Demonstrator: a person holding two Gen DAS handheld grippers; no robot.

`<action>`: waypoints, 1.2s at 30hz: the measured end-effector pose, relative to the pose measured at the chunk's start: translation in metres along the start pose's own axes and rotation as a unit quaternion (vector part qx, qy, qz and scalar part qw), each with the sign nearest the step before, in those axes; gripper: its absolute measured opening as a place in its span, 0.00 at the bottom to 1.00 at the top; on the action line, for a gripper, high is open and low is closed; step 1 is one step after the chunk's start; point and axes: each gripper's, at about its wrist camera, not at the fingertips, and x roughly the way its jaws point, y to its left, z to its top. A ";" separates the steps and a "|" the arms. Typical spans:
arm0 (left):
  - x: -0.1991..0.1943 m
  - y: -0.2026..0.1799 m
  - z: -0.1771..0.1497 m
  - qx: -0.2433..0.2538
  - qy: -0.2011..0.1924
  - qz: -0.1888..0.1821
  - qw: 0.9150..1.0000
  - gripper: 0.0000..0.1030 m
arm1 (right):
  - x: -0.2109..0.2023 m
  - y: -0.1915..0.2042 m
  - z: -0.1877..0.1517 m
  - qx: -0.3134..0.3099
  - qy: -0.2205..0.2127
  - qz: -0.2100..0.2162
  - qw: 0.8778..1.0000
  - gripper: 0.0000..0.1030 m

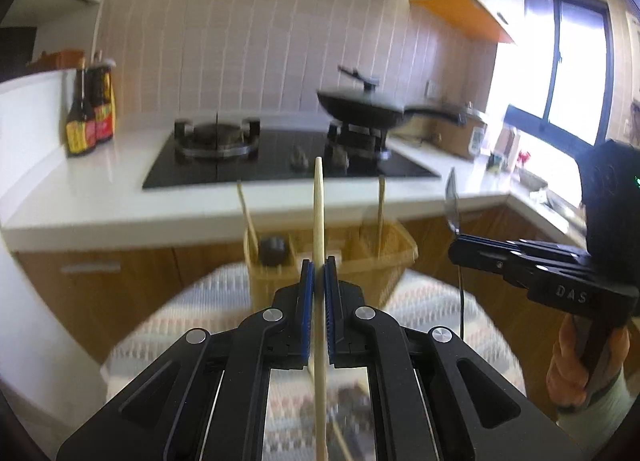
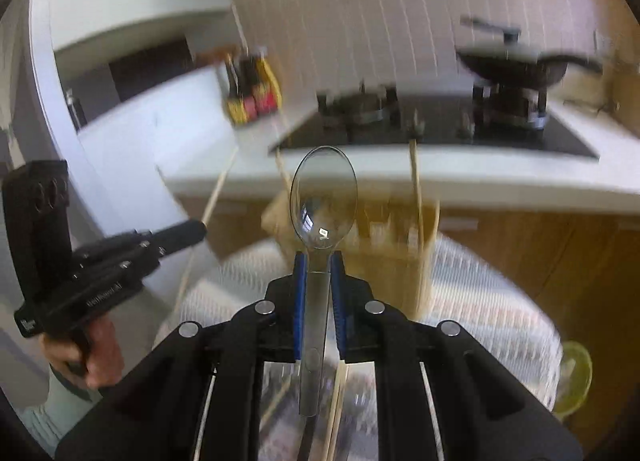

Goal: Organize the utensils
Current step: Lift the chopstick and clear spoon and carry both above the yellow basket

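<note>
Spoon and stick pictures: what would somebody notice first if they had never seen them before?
Right in the middle of the right wrist view, the right gripper pinches a shiny metal spoon by its handle, bowl pointing up. In the left wrist view, the left gripper clamps a pale wooden chopstick standing upright. Behind both sits a yellow utensil basket on a patterned cloth, with a black pan on the stove farther back.

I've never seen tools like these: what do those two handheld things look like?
Both are black pistol-grip tools. Left gripper and right gripper have blue ribbed pads, silver pivot bolts and white lettering on the side. The person wears pale ribbed sleeves.
</note>
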 end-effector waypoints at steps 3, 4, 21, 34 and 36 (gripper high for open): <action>0.007 0.004 0.021 -0.008 -0.037 0.005 0.999 0.03 | 0.000 -0.006 0.023 0.001 -0.031 -0.007 0.999 0.10; 0.010 0.006 0.027 -0.012 -0.048 0.004 0.999 0.03 | 0.003 -0.010 0.029 0.002 -0.040 -0.012 0.999 0.10; 0.090 0.046 0.042 -0.070 -0.181 0.025 0.981 0.04 | 0.078 -0.051 0.032 -0.019 -0.115 -0.120 0.986 0.10; 0.092 0.045 0.011 -0.056 -0.174 0.060 0.981 0.13 | 0.072 -0.063 0.012 -0.006 -0.096 -0.094 0.991 0.16; 0.086 0.047 0.005 -0.061 -0.171 0.059 0.982 0.24 | 0.064 -0.063 0.010 -0.003 -0.094 -0.092 0.991 0.19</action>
